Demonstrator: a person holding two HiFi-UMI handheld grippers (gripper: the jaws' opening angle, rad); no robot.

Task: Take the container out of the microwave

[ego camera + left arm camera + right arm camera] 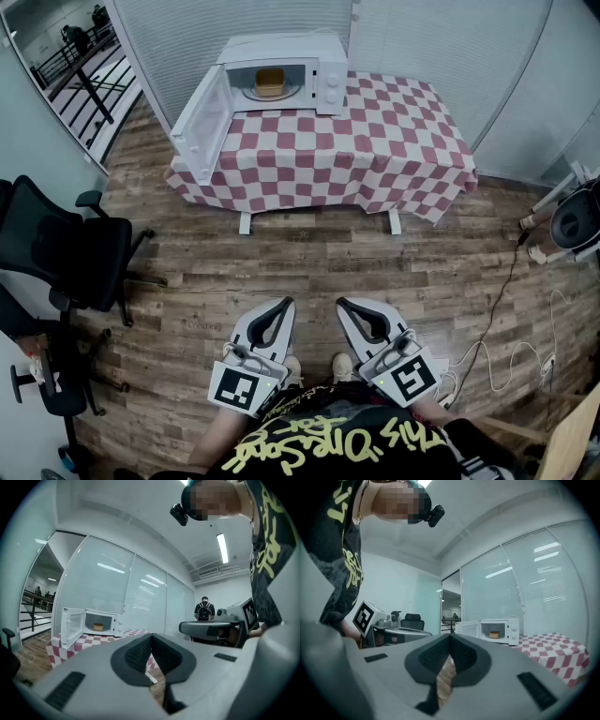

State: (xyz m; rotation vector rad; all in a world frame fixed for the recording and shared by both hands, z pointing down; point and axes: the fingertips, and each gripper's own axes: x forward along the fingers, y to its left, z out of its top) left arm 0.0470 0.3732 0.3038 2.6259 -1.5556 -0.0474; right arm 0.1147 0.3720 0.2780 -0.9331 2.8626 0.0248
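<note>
A white microwave (pixel 281 77) stands at the back left corner of a table with a red-and-white checked cloth (pixel 356 141). Its door (pixel 202 122) hangs wide open to the left. A small yellowish container (pixel 269 82) sits inside on the turntable, also seen far off as the container (pixel 98 626) and the container (pixel 494 634). My left gripper (pixel 284 305) and right gripper (pixel 345 305) are held close to the person's body, far from the table. Both are shut with nothing between the jaws.
Wooden floor lies between me and the table. A black office chair (pixel 56 248) stands at the left, and a second chair base (pixel 572 225) at the right. White cables (pixel 511 352) trail on the floor at the right. A person with a backpack (pixel 204 610) stands far off.
</note>
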